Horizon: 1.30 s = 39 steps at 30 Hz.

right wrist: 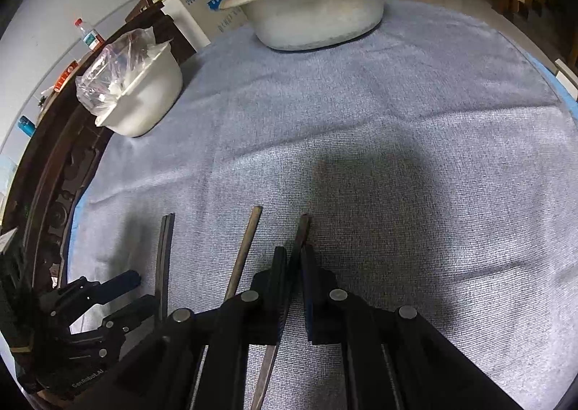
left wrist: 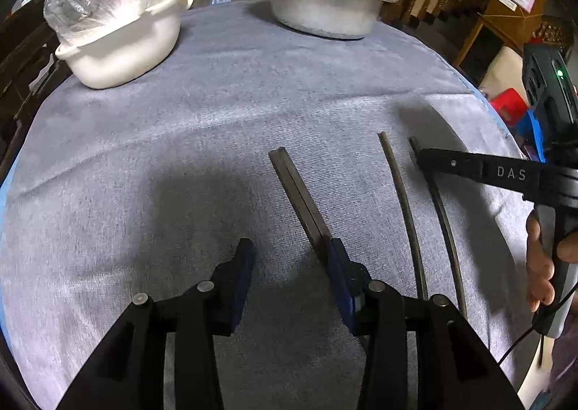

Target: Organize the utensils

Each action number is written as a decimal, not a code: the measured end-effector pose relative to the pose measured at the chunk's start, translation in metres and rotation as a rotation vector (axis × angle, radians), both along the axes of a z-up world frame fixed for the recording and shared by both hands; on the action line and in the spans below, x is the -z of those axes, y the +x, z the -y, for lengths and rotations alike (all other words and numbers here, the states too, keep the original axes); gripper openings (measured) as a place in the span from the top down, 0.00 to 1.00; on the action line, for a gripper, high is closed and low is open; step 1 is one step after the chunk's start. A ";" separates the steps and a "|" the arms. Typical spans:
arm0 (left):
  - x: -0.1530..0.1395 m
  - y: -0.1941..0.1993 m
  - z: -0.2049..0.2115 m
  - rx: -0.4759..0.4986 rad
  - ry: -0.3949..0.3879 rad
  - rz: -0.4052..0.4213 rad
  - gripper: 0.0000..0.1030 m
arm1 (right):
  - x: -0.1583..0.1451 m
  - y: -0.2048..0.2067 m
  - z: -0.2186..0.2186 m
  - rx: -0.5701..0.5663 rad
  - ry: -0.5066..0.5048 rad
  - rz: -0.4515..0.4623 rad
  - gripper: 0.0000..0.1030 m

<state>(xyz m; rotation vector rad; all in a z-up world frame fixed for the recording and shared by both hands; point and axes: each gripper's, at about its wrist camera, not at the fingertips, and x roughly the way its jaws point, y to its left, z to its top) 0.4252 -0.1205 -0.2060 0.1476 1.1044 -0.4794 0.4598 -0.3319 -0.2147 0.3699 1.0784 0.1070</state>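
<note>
Dark chopsticks lie on the grey cloth. A joined pair [left wrist: 294, 186] lies just beside my left gripper's right finger; it also shows in the right wrist view [right wrist: 165, 251]. A single chopstick [left wrist: 402, 207] lies to its right [right wrist: 245, 251]. My left gripper [left wrist: 289, 261] is open and empty over the cloth. My right gripper [right wrist: 294, 265] is shut on the rightmost chopstick [right wrist: 301, 233], near its far end; the left wrist view shows that gripper [left wrist: 421, 157] on the same stick [left wrist: 446, 229].
A lidded metal pot [left wrist: 325, 1] stands at the back of the cloth [left wrist: 216, 120]. A white pot [left wrist: 123, 45] with a clear plastic bag in it stands back left. Dark wooden furniture [right wrist: 47, 200] borders the table's left side.
</note>
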 end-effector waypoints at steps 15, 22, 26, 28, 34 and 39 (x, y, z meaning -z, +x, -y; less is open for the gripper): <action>-0.001 0.015 0.001 -0.126 0.064 -0.057 0.44 | 0.002 -0.002 0.005 -0.001 0.037 0.008 0.90; 0.001 0.038 0.001 -0.220 0.153 -0.044 0.41 | -0.002 0.001 -0.005 -0.020 -0.033 -0.019 0.91; -0.001 0.042 0.002 -0.203 0.148 -0.039 0.55 | -0.006 0.003 -0.019 -0.062 -0.135 -0.066 0.89; -0.003 0.039 0.003 -0.150 0.150 -0.019 0.81 | -0.007 0.003 -0.022 -0.074 -0.149 -0.099 0.88; -0.007 0.025 0.002 0.056 0.201 0.005 0.88 | -0.006 0.008 -0.020 -0.076 -0.168 -0.203 0.88; -0.010 0.023 -0.005 0.133 0.181 -0.031 0.87 | -0.006 0.017 -0.026 -0.085 -0.210 -0.254 0.87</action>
